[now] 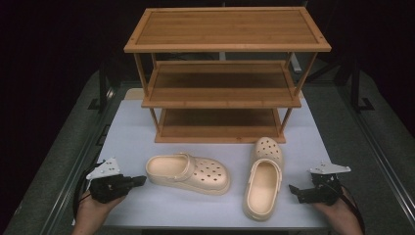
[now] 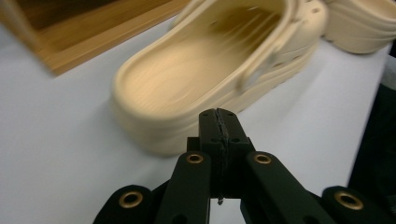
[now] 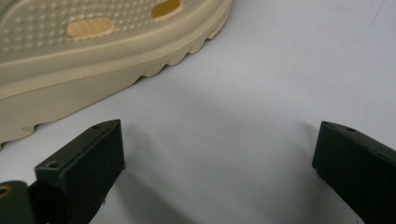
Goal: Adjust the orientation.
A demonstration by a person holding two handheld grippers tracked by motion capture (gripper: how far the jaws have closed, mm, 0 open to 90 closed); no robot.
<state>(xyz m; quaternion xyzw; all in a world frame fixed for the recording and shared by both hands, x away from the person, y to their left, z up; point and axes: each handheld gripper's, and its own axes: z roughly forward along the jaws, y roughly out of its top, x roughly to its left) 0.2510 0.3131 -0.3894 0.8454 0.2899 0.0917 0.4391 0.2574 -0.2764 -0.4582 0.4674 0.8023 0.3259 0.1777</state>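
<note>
Clogs: one (image 1: 188,173) lying crosswise near front-left of surface (image 1: 132,137), other (image 1: 263,178) lengthwise near front-right. Left claw (image 1: 141,180) clenched, empty, just beside first clog's heel. Right claw (image 1: 294,190) released, beside second.

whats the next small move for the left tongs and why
Probably open the left tongs and ease them toward the heel rim of the beige foam clog lying sideways. Their jaws are shut on nothing, pointing at that clog's heel, and the clog sits on the white table in front of the bare three-tier bamboo shoe rack.
</note>
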